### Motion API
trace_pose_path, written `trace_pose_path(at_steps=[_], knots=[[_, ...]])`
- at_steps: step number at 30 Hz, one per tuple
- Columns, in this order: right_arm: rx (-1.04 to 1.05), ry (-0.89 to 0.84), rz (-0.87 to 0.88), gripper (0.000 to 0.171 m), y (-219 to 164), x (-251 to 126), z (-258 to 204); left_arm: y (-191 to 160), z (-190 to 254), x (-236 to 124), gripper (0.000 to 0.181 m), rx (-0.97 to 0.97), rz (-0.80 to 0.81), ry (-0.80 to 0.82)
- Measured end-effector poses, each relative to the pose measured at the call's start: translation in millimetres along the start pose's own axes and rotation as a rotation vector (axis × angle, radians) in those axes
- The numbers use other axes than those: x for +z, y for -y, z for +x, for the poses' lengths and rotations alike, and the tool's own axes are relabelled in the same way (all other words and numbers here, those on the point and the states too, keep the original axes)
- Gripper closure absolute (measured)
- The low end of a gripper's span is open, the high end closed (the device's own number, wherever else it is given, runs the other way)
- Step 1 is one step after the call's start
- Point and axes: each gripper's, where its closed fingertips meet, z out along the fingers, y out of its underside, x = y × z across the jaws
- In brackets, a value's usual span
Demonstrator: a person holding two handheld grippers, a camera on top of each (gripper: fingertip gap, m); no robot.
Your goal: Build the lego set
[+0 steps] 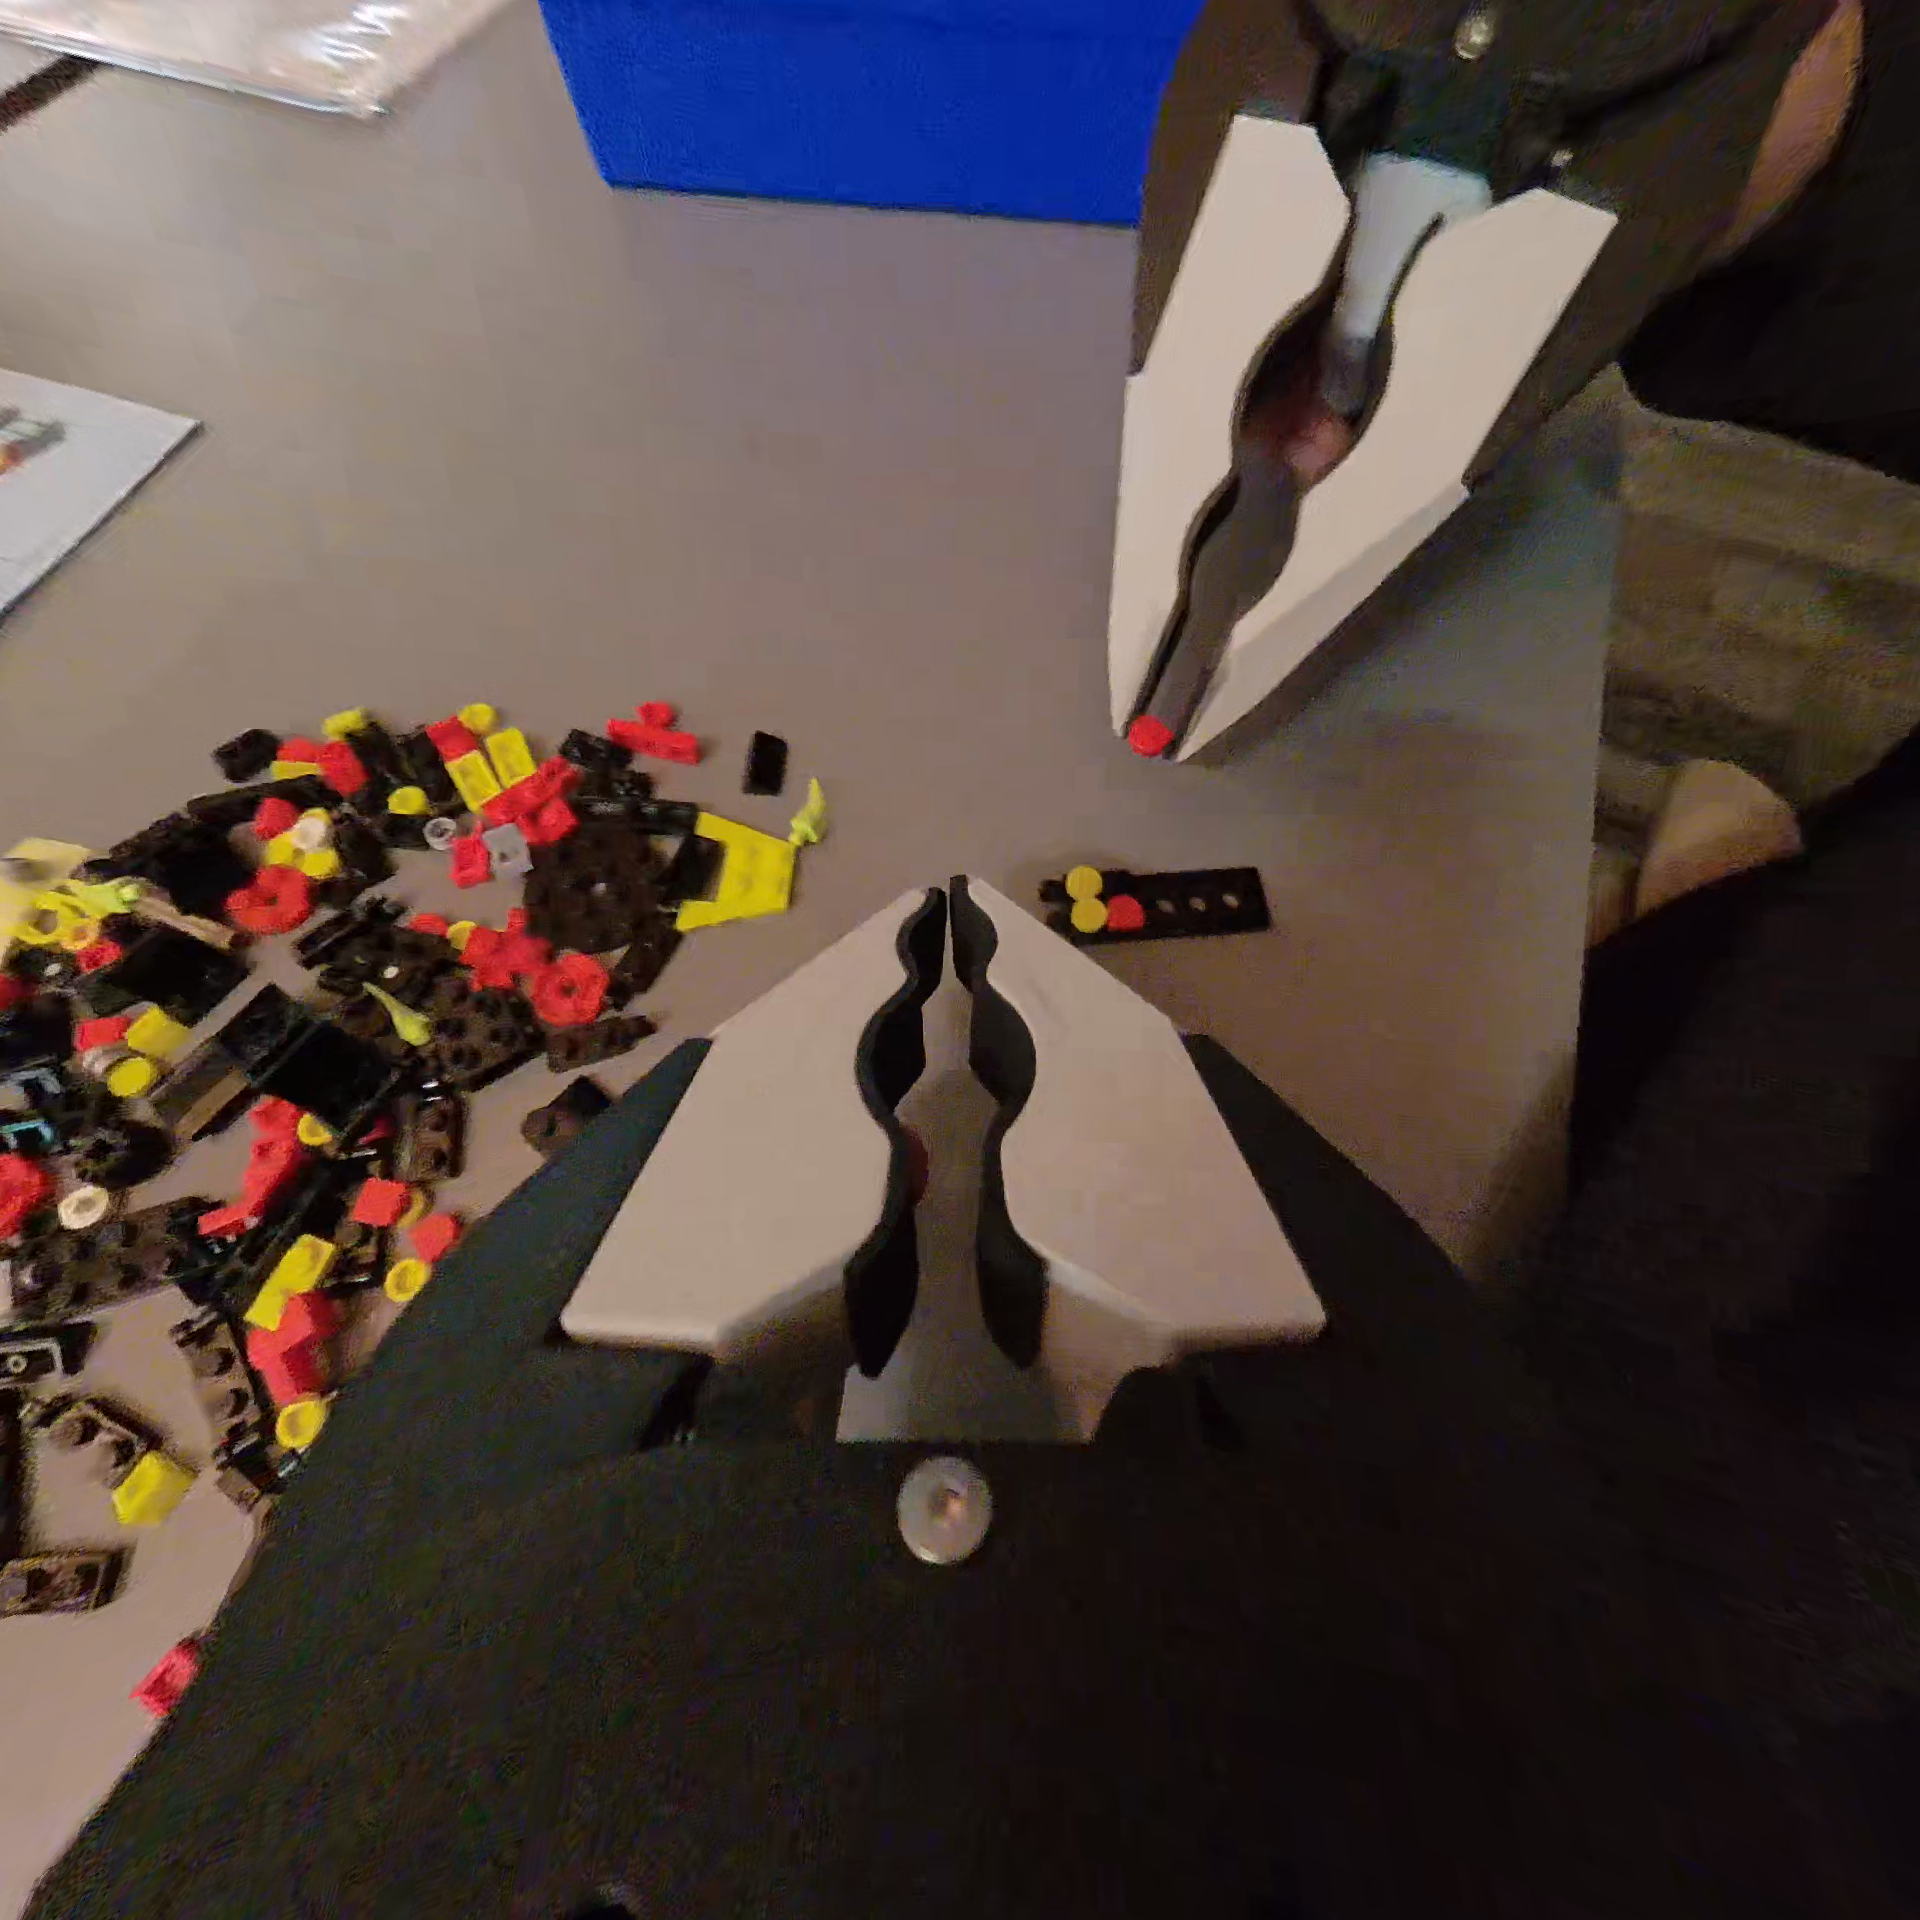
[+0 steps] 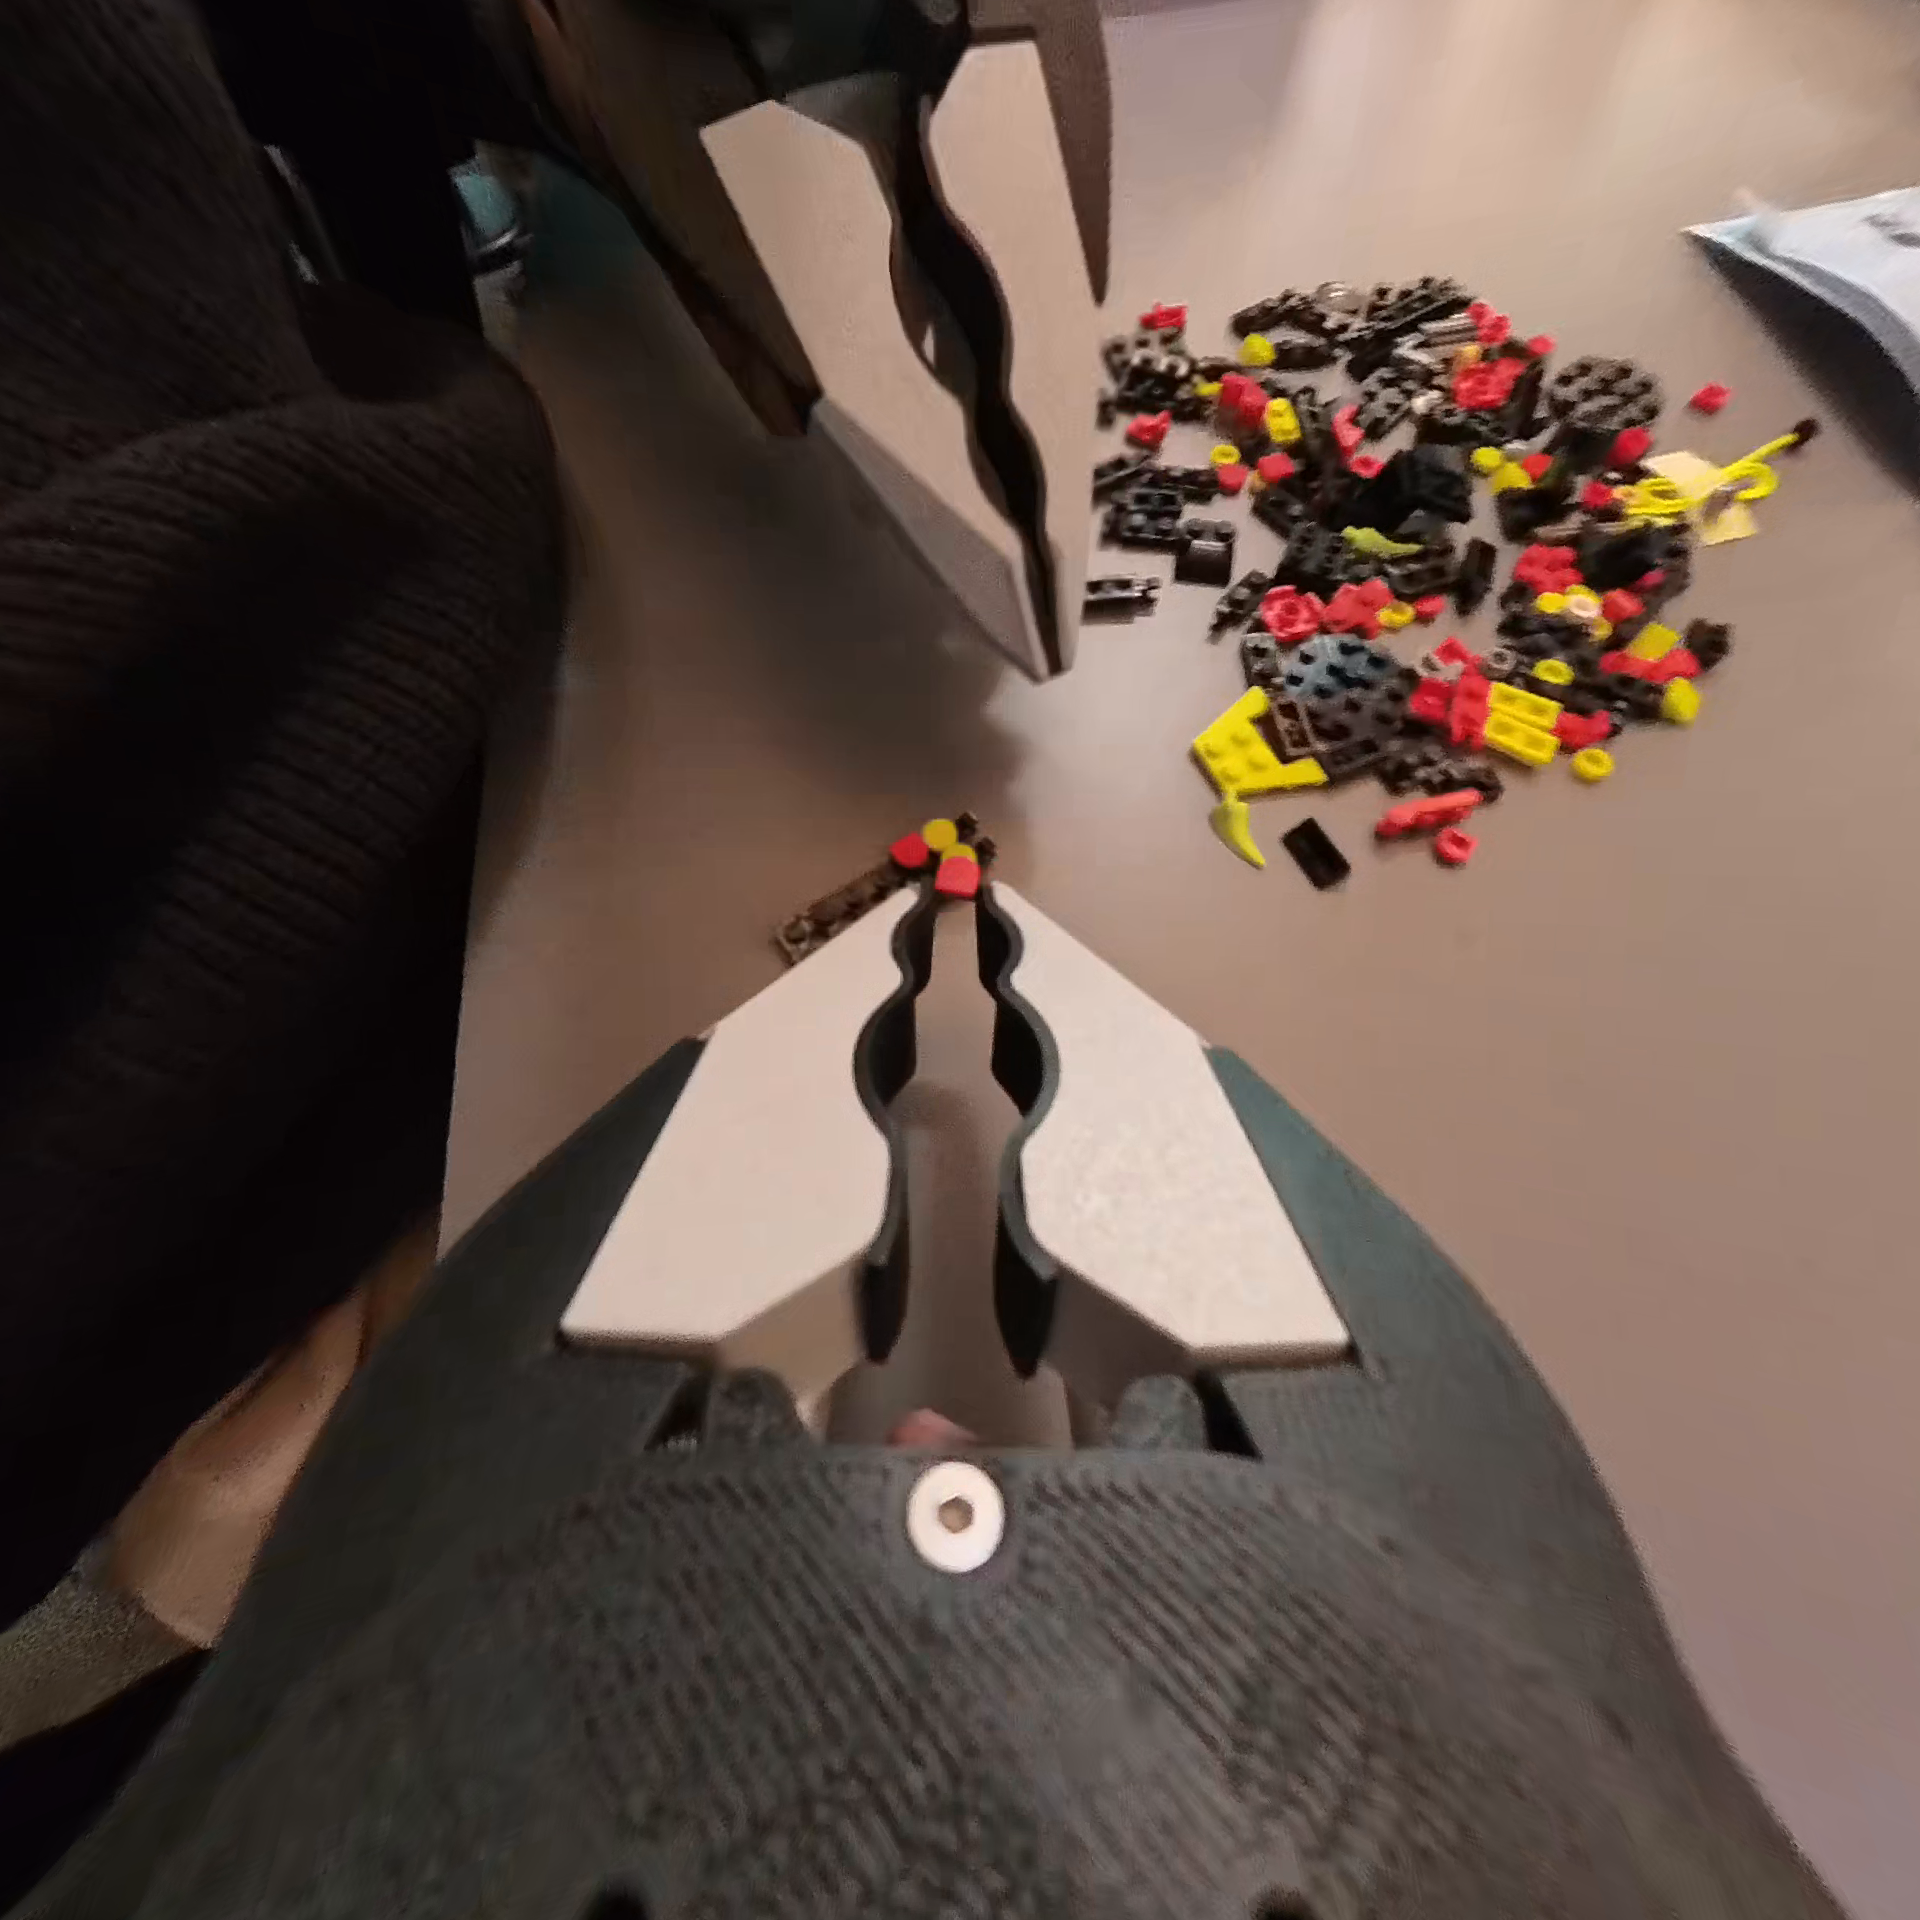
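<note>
A long black plate lies on the grey table with two yellow round studs and one red stud at one end. My right gripper is shut on a small red round piece and holds it above the table, just beyond the plate. In the right wrist view this gripper holds the red piece over the studded end of the plate. My left gripper is shut and empty, with its tips beside the plate; it also shows in the right wrist view.
A pile of loose black, red and yellow pieces lies left of the plate. A blue box stands at the back. An instruction booklet and a clear bag lie beyond. The table edge is on the right.
</note>
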Motion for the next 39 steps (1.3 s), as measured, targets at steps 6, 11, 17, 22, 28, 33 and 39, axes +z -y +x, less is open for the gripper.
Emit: trace_pose_path(at_steps=[6, 11, 17, 22, 28, 33, 39], knots=[[-0.078, 0.048, -0.108, 0.165, -14, 18, -7, -13, 27, 9, 0.157, 0.096, -0.067, -0.082], [-0.089, 0.112, -0.096, 0.165, -10, 22, -13, -17, 32, 16, 0.152, 0.074, -0.087, -0.109], [-0.117, 0.091, -0.129, 0.164, -16, 25, -7, -22, 29, 22, 0.153, 0.077, -0.132, -0.080], [-0.129, 0.086, -0.137, 0.164, -16, 27, -7, -24, 26, 23, 0.159, 0.050, -0.150, -0.084], [-0.137, 0.065, -0.146, 0.164, -16, 27, -3, -24, 26, 23, 0.163, 0.034, -0.151, -0.097], [-0.129, 0.061, -0.144, 0.164, -15, 28, -3, -24, 26, 24, 0.167, 0.013, -0.154, -0.109], [-0.132, 0.045, -0.152, 0.164, -15, 29, -1, -24, 26, 24, 0.168, 0.007, -0.157, -0.114]])
